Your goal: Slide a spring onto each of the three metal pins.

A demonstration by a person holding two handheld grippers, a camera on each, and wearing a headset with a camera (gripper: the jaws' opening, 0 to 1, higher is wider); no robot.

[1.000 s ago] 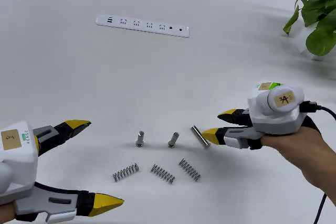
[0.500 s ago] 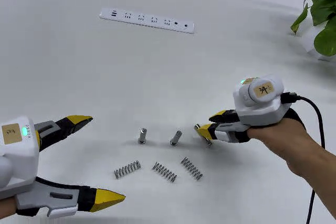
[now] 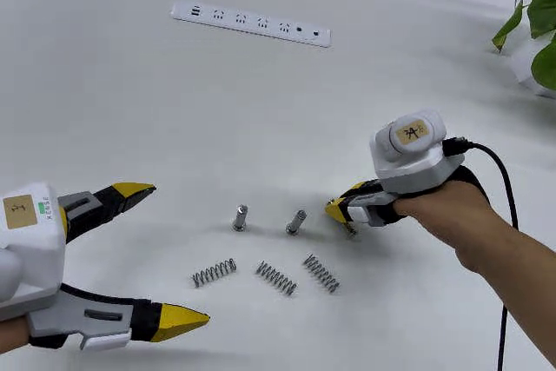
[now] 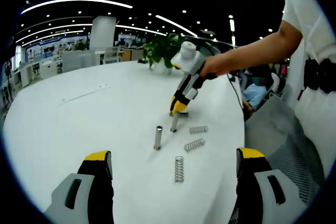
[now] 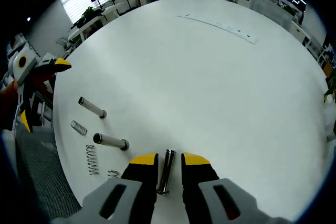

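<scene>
Narrowing right gripper [image 3: 337, 209] jaws flank pin [image 5: 166, 171], wider earlier.

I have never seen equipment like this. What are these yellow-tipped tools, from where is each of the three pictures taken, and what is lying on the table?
There is no robot here. A person holds a hand-operated two-jaw gripper in each hand. The rectangular picture comes from a camera on the person's head and looks down at the white table. The two round pictures come from cameras that ride on the grippers, each looking forward along its own yellow-tipped jaws.

The left gripper is wide open and holds nothing. The right gripper has its jaws close on either side of a metal pin that lies on the table. I cannot tell whether they are pinching it.

Two more pins stand upright, and three springs lie nearer the person. Farther away are a white power strip and a leafy plant.
</scene>
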